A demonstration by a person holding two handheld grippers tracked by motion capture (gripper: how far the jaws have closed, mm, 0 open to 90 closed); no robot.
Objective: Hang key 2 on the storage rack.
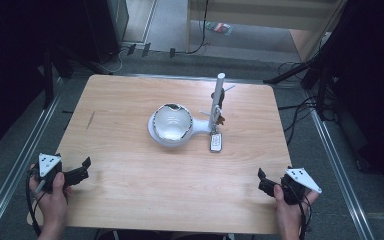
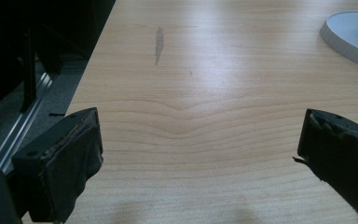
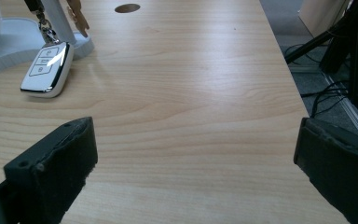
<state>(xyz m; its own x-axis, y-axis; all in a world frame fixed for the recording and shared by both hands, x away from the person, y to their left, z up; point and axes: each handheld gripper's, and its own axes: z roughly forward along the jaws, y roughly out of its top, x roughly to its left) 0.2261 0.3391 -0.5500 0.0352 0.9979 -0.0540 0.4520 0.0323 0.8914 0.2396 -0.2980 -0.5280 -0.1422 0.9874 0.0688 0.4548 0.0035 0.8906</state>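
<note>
On the light wooden surface (image 1: 130, 195), the left tool (image 1: 82, 170) sits near the 7 o'clock corner, held in a hand (image 1: 54, 192) that comes in from the bottom edge, with its grey three-cornered plate on top and its jaws turned toward 3 o'clock. In the left gripper view its two black jaws stand wide apart with bare wood grain between them, so it grips nothing; a grey smear (image 2: 159, 43) marks the wood at 12 o'clock of that view and a slice of the white stand's base (image 2: 354, 32) shows at 2 o'clock. The right tool (image 1: 263, 179) rests near the 5 o'clock corner in the other hand (image 1: 287, 205), jaws turned toward the middle of the surface. In the right gripper view its jaws are likewise spread wide and hold nothing. The nearest thing to it is a white key fob (image 1: 216, 142) with a chrome edge, lying flat on the wood just right of centre, at about 10 o'clock in the right gripper view (image 3: 46, 69), well apart from both tools. A small chain runs from the fob up to a white upright post (image 1: 216, 102). The post rises from a white stand (image 1: 156, 136) that also carries a round white bowl-like piece (image 1: 172, 122) at the centre of the surface.
</note>
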